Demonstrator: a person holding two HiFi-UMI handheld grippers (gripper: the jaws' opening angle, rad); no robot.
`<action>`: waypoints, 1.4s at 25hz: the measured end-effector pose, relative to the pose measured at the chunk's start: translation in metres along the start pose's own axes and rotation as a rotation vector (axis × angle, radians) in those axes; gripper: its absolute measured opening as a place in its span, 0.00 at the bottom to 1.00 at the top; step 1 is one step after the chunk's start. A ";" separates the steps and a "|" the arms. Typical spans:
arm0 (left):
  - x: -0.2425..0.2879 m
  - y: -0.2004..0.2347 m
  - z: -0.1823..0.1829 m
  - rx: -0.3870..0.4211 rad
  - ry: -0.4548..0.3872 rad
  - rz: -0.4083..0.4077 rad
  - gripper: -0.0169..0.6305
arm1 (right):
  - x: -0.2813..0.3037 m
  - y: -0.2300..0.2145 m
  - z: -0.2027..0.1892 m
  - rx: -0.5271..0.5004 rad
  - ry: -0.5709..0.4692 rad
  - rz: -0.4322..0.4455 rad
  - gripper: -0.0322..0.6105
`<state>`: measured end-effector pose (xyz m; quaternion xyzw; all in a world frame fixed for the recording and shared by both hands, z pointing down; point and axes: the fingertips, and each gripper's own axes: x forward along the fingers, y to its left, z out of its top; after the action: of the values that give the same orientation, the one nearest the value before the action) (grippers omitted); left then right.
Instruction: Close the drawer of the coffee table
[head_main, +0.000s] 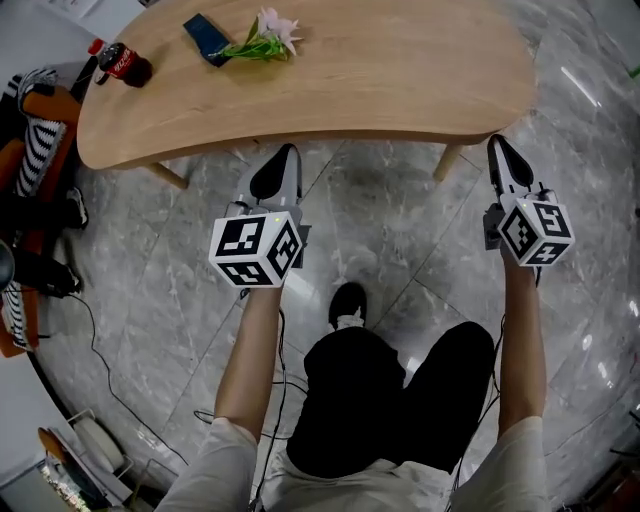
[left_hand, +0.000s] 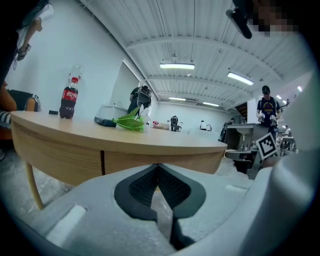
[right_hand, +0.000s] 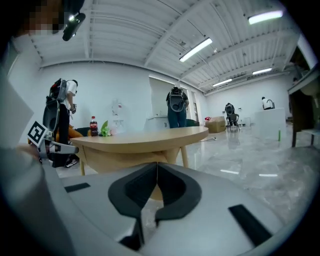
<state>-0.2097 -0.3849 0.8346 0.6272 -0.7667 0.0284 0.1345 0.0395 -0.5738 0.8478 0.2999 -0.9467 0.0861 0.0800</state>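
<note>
The light wooden coffee table (head_main: 380, 70) fills the top of the head view. In the left gripper view its front apron shows a vertical seam, and the drawer front (left_hand: 160, 159) to the right of it sits flush with the apron. My left gripper (head_main: 283, 152) is held just in front of the table's near edge, left of centre. Its jaws are shut with nothing between them (left_hand: 158, 166). My right gripper (head_main: 497, 142) hangs by the table's right end near a leg (head_main: 449, 160). It is also shut and empty (right_hand: 157, 164).
On the table's far left stand a cola bottle (head_main: 122, 63), a dark flat case (head_main: 206, 39) and a bunch of flowers (head_main: 262, 38). Bags and striped fabric (head_main: 35, 120) crowd the left side. A cable (head_main: 100, 340) trails over the marble floor. My shoe (head_main: 347, 302) is between the grippers.
</note>
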 end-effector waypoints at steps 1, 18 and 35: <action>-0.012 -0.002 0.001 0.003 0.032 0.010 0.04 | -0.008 0.005 -0.003 0.010 0.027 0.006 0.08; -0.184 -0.072 0.219 -0.035 0.237 0.024 0.04 | -0.128 0.170 0.186 0.091 0.235 0.162 0.08; -0.363 -0.158 0.336 -0.081 0.328 -0.053 0.04 | -0.288 0.302 0.335 0.207 0.273 0.102 0.07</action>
<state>-0.0493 -0.1431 0.4038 0.6284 -0.7180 0.0961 0.2836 0.0630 -0.2416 0.4285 0.2438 -0.9271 0.2269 0.1721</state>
